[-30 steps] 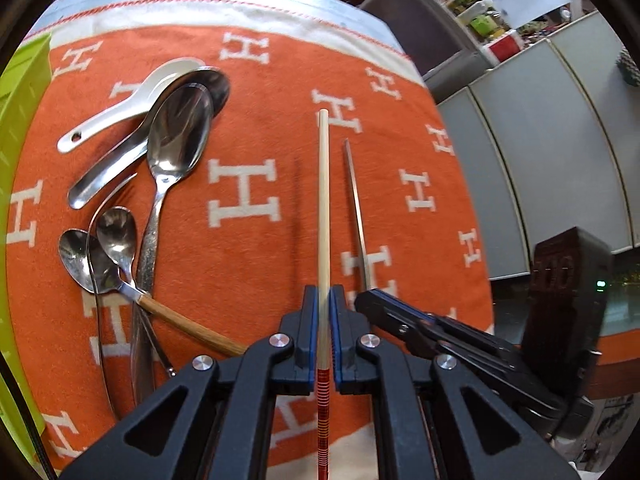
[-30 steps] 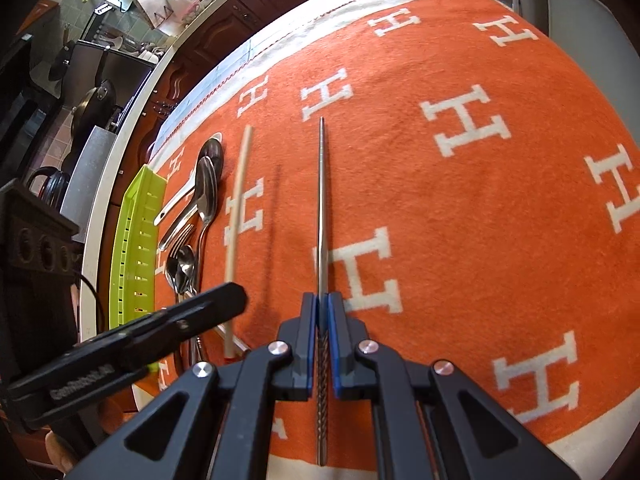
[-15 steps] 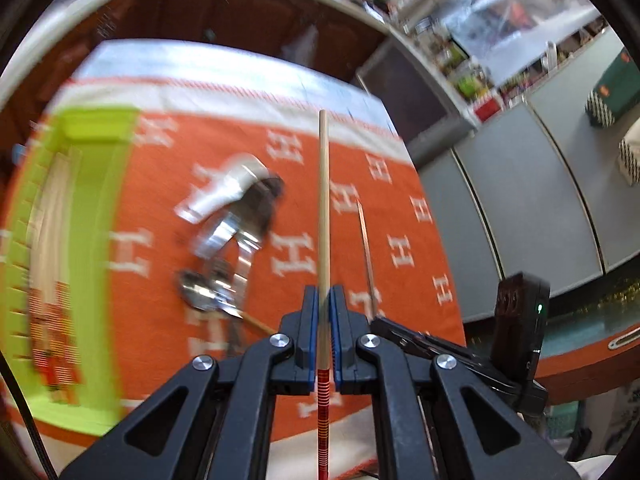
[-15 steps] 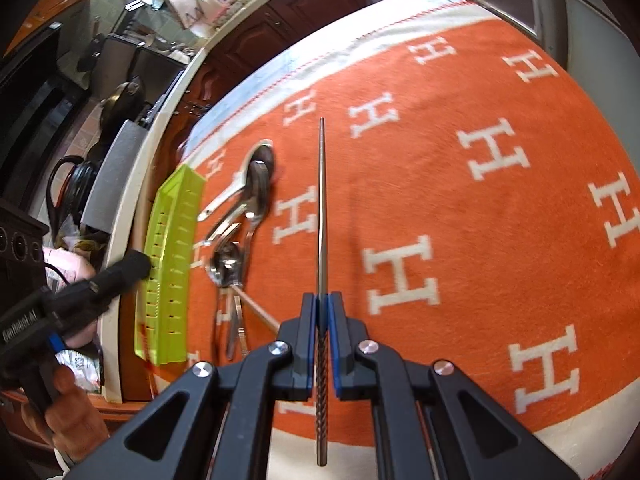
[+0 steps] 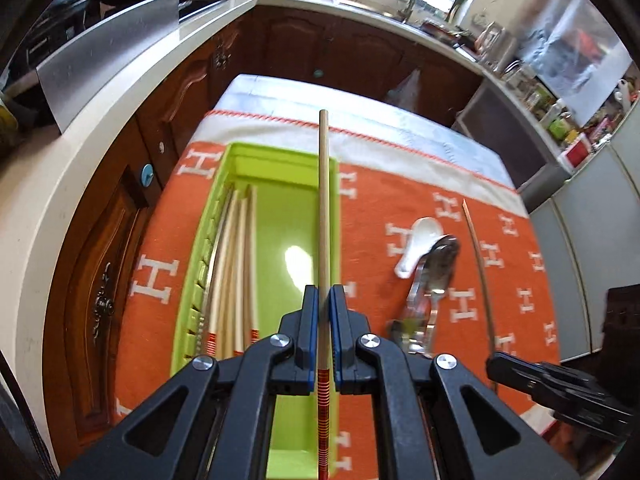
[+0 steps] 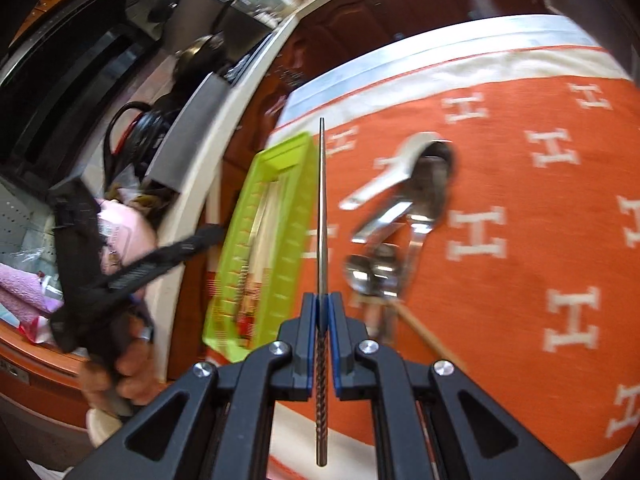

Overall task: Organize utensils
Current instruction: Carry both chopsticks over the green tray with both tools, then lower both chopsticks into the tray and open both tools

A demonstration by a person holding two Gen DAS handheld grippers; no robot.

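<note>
My left gripper (image 5: 324, 300) is shut on a wooden chopstick (image 5: 324, 208) with a red-striped end, held in the air over the right side of a lime-green tray (image 5: 280, 164). Several chopsticks (image 5: 236, 264) lie along the tray's left side. My right gripper (image 6: 322, 308) is shut on a metal chopstick (image 6: 322, 208), raised above the cloth beside the tray (image 6: 280, 160). That metal chopstick also shows in the left wrist view (image 5: 478, 264). A pile of spoons (image 5: 428, 280) lies on the orange cloth, also in the right wrist view (image 6: 404, 216).
The orange cloth (image 5: 500, 280) with white H marks covers the table. A white ceramic spoon (image 5: 416, 246) lies atop the pile. Dark wooden cabinets (image 5: 168, 92) and a white counter (image 5: 72, 128) stand beyond the table's far and left edges.
Both grippers lifted their chopsticks off the cloth and swung left. The left one went from over the cloth to over the green tray; the right one now points along the tray's edge.
</note>
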